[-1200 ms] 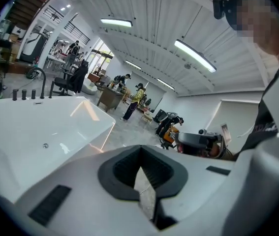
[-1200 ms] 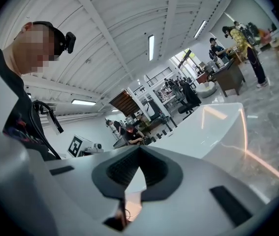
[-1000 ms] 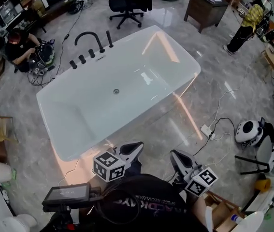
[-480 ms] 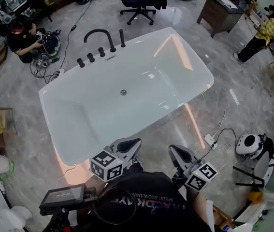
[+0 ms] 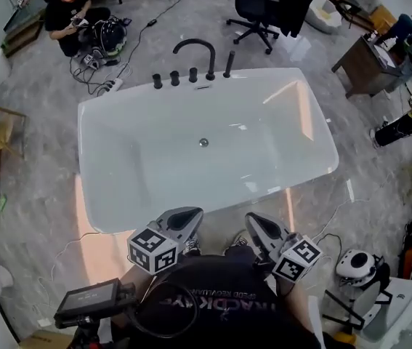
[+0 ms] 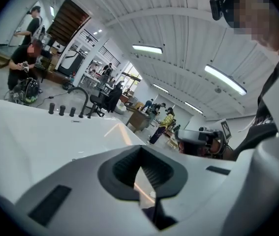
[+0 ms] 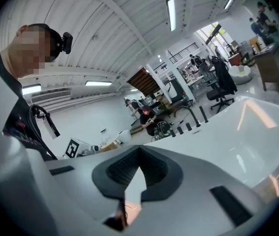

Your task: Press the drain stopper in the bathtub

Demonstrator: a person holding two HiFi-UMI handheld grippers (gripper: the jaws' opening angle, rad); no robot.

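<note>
This is a large open lab or workshop hall, not a bathroom. A freestanding white bathtub (image 5: pixel 118 166) with a black faucet (image 5: pixel 195 49) at its far rim stands alone in the middle of a wide, glossy grey stone-look floor (image 5: pixel 38 173). Beyond that rim are a black office chair (image 5: pixel 256 9), a wooden desk (image 5: pixel 362 60), and a person (image 5: pixel 71 13) crouched on the floor over gear, with loose cables (image 5: pixel 111 86) trailing nearby. The gripper views show a high ribbed white ceiling (image 7: pixel 129 14) with strip lights (image 6: pixel 147 48), a staircase (image 6: pixel 68 21), and more people at distant workstations.
</note>
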